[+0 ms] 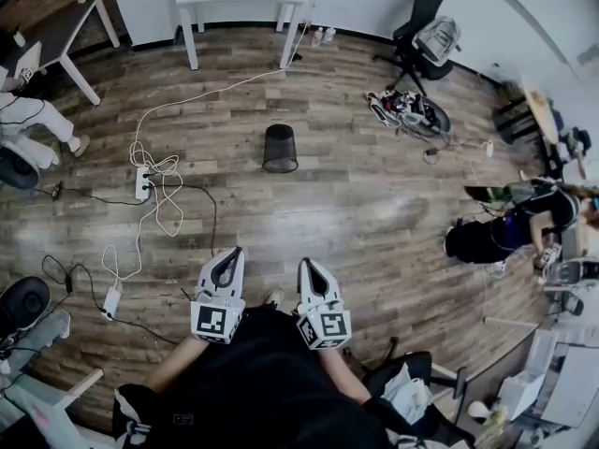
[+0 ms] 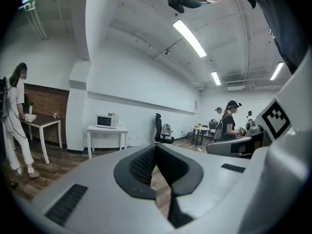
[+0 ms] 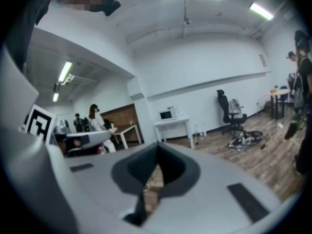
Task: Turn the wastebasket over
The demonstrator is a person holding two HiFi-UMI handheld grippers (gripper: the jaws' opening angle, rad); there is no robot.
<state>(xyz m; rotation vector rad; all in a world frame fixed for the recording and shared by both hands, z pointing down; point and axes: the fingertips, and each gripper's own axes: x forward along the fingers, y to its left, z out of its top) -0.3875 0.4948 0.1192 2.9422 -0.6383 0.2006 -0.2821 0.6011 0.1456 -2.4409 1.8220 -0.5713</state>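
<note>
Wastebasket (image 1: 280, 148), a dark, round mesh bin with slightly tapering sides, stands on the brown wood-plank floor (image 1: 374, 213). It is well apart from both tongs, out ahead of them and roughly in line with the gap between the pair. The left tongs (image 1: 233, 253) and right tongs (image 1: 306, 266), pale grey with dark ribbed pads, are side by side, each clenched on nothing.

Too small, or cut off
The wastebasket (image 1: 280, 148), well ahead of the left tongs (image 1: 234, 252) and the right tongs (image 1: 305, 263), is too small to tell which end is up; a person (image 3: 304, 77) far to their right is cut off.
</note>
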